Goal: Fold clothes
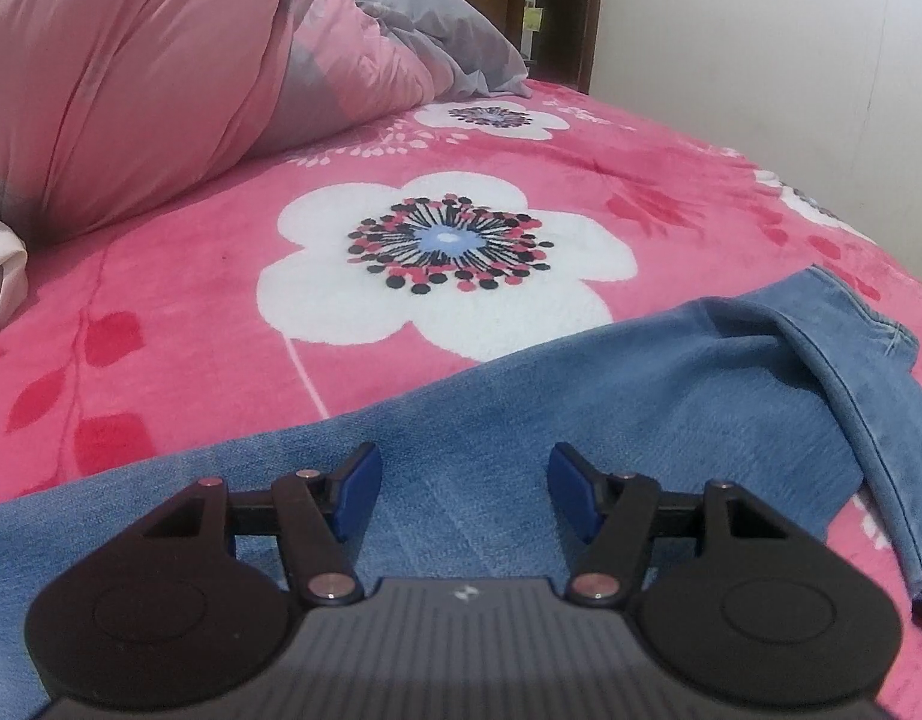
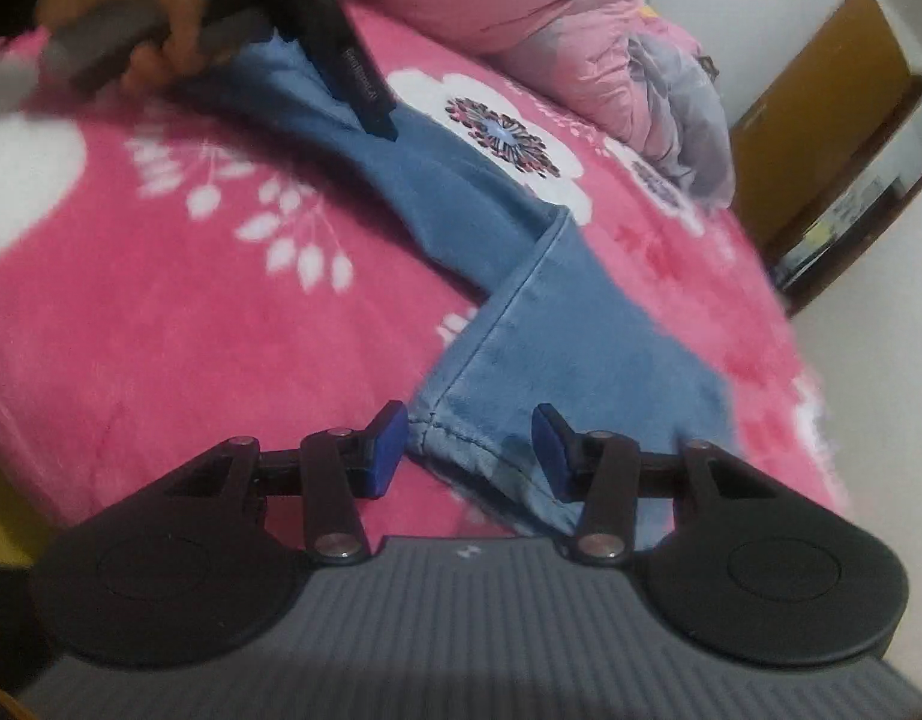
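Lying across pink floral blanket [image 1: 179, 276]: blue jeans [image 2: 461, 192], one leg bent.
Right gripper [image 2: 469, 444], lower centre, jaws apart astride the hem, pads not pressing. Left gripper [image 1: 463, 489], jaws apart above denim, nothing clamped; hand [image 2: 125, 12] upper left.

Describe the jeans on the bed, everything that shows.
The jeans are faded light-blue denim with stitched seams, lying flat on the pink floral blanket. One leg is bent back at a crease. Its hemmed cuff sits between the right gripper pads, not visibly pinched. The left gripper hovers open over the other end.
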The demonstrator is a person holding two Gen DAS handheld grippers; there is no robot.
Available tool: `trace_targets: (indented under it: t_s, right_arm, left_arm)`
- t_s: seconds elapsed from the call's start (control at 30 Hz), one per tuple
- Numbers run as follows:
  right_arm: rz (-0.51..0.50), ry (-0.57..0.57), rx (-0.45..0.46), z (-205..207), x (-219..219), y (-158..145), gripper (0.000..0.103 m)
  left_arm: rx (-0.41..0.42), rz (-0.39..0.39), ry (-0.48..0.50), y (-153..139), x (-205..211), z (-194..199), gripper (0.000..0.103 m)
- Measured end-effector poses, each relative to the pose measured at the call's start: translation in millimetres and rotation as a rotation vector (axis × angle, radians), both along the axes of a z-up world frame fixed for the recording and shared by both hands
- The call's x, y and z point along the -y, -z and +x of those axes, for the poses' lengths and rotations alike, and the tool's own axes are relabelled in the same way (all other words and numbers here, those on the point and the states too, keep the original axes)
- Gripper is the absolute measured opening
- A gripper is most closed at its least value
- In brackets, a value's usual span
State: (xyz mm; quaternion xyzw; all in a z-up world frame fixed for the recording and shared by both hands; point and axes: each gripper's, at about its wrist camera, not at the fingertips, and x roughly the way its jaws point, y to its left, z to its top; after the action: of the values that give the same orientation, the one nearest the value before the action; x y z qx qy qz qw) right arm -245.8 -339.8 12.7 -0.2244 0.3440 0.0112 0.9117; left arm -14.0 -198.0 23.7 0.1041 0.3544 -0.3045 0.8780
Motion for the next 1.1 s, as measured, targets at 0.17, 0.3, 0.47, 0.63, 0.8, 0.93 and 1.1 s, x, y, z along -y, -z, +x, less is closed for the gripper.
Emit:
trace_targets:
  t_s: [0.17, 0.3, 0.47, 0.63, 0.8, 0.93, 1.1]
  right_arm:
    - [-0.017, 0.159, 0.116, 4.8, 24.8, -20.9, 0.010]
    - [-0.015, 0.278, 0.225, 19.7, 66.5, -47.6, 0.010]
    - [0.046, 0.363, 0.274, 52.7, 129.9, -73.2, 0.010]
    - [0.216, 0.405, 0.185, 97.4, 184.4, -63.5, 0.009]
    - [0.384, 0.453, 0.130, 126.3, 214.4, -41.1, 0.009]
    - [0.460, 0.469, 0.097, 140.3, 229.9, -25.5, 0.009]
    - [0.570, 0.536, 0.082, 146.2, 257.8, -1.0, 0.016]
  left_arm:
    - [0.005, 0.000, 0.002, 0.0, -0.6, -1.1, 0.064]
    - [0.007, -0.002, 0.003, 0.3, -1.1, -1.5, 0.064]
    - [0.013, -0.010, 0.002, 1.3, -2.2, -2.7, 0.064]
    - [0.017, -0.016, 0.005, 1.7, -3.8, -3.0, 0.064]
    - [0.027, -0.017, 0.005, 2.6, -5.0, -4.4, 0.065]
    - [0.033, -0.018, 0.003, 3.4, -5.9, -5.6, 0.065]
    - [0.042, -0.019, 0.001, 4.5, -7.0, -7.1, 0.065]
